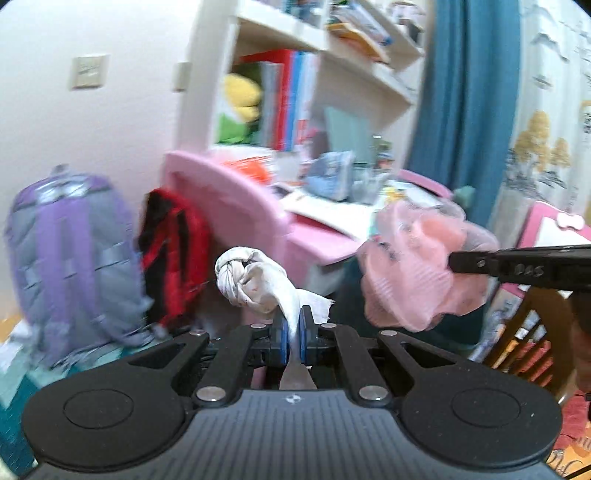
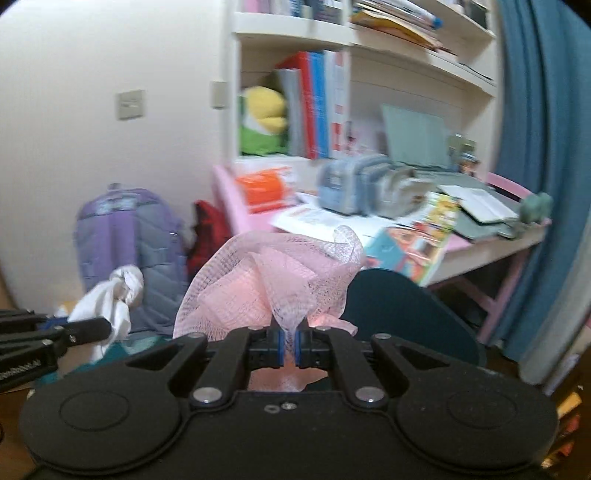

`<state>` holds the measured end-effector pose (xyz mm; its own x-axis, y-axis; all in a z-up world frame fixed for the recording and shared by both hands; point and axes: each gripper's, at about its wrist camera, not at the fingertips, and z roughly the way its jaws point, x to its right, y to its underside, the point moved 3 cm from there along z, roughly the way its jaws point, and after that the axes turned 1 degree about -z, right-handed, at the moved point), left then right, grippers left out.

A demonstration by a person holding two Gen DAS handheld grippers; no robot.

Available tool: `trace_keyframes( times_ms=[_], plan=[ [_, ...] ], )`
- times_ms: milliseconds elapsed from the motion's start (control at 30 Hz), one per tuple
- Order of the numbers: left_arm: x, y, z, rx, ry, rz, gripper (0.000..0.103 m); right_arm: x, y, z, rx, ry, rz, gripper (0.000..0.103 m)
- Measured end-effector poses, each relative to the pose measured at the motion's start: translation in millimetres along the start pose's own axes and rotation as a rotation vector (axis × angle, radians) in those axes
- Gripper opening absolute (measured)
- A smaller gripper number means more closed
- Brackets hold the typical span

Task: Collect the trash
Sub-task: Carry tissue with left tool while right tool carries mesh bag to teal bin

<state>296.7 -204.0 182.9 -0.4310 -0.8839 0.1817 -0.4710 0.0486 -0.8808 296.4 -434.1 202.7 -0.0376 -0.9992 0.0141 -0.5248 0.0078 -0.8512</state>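
1. The left gripper (image 1: pixel 294 328) is squeezed almost shut on a white knotted rag (image 1: pixel 255 280). The blue pads (image 1: pixel 282 328) pinch the thin tail of the rag, and the knot sticks up above them.
2. The right gripper (image 2: pixel 290 341) is also squeezed almost shut. It holds a pink net bag (image 2: pixel 273 280) by a bunched bit at the bottom, and the rest puffs up over the fingers.
3. Both bits of trash are up in the air, not on the floor or the tabletop. In the left wrist view the pink net bag (image 1: pixel 413 266) hangs off to the right, held by the other gripper. In the right wrist view the white knotted rag (image 2: pixel 110 299) is off to the left.
4. Just behind the pink net bag is a dark teal chair (image 2: pixel 406 314).
5. Farther back is a pink desk, and its tabletop (image 2: pixel 476 243) is full of papers, a colourful book (image 2: pixel 417 240) and a blue-grey pencil case (image 2: pixel 351 188).
6. A purple backpack (image 1: pixel 70 254) stands on the floor by the wall. A red and black bag (image 1: pixel 173 254) hangs beside the desk.
7. Farthest away are white shelves (image 2: pixel 295 26) with books and a yellow and green soft toy (image 2: pixel 264 118). A blue curtain (image 2: pixel 543 129) hangs on the right.
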Motion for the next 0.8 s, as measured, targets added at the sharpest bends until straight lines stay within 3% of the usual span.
trace_keyframes(
  times_ms=[200,367,633,800],
  plan=[
    [50,-22,45,-0.014,0.11,0.019,0.006,39,3,22,-0.057,0.094,0.007,0.004],
    [82,-26,89,-0.071,0.172,0.044,0.006,60,14,43,-0.132,0.134,0.004,0.004],
    [106,-21,155,-0.176,0.217,0.041,0.006,73,26,70,-0.216,0.158,-0.027,0.005],
    [113,-8,186,-0.252,0.198,0.056,0.006,78,34,86,-0.266,0.15,-0.017,0.008]
  ],
)
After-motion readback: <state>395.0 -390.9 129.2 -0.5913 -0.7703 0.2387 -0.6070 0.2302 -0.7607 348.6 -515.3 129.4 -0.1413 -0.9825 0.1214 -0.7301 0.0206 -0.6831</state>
